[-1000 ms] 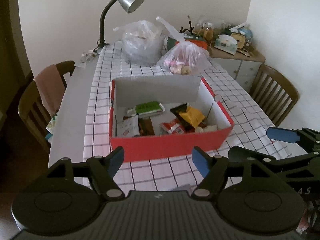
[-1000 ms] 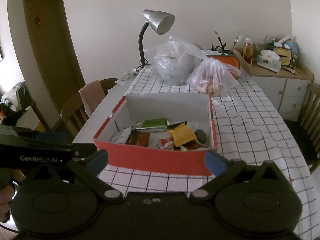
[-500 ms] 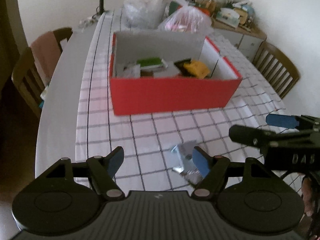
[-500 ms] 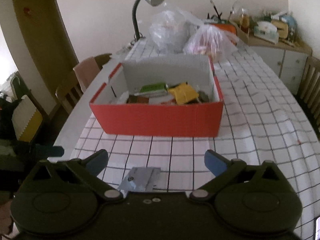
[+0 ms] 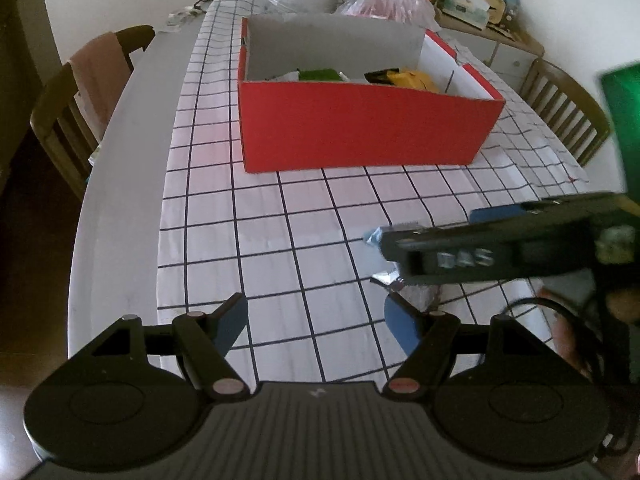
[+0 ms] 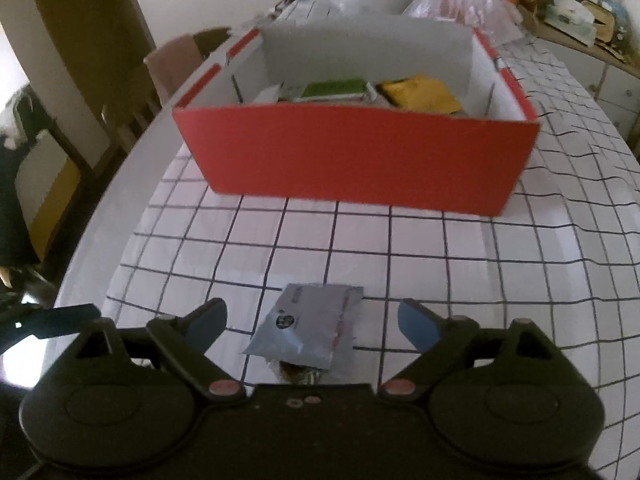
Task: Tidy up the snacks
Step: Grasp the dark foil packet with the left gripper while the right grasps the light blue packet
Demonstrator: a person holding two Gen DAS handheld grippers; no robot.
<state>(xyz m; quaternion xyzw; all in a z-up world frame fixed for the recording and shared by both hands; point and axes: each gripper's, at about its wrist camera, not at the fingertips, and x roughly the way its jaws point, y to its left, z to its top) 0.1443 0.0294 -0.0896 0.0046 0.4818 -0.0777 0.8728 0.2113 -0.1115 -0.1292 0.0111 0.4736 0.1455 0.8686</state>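
Our right gripper [image 6: 312, 322] is spread wide over a silver packet [image 6: 306, 330] lying flat on the checked cloth [image 6: 500, 264], gripping nothing. Our left gripper [image 5: 316, 320] is open and empty too. Beyond sits the red box [image 6: 360, 152] of snacks.

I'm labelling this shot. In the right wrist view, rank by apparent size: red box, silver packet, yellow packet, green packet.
1. red box
2. silver packet, though nearness to the camera enlarges it
3. yellow packet and green packet: similar, both partly hidden, unranked
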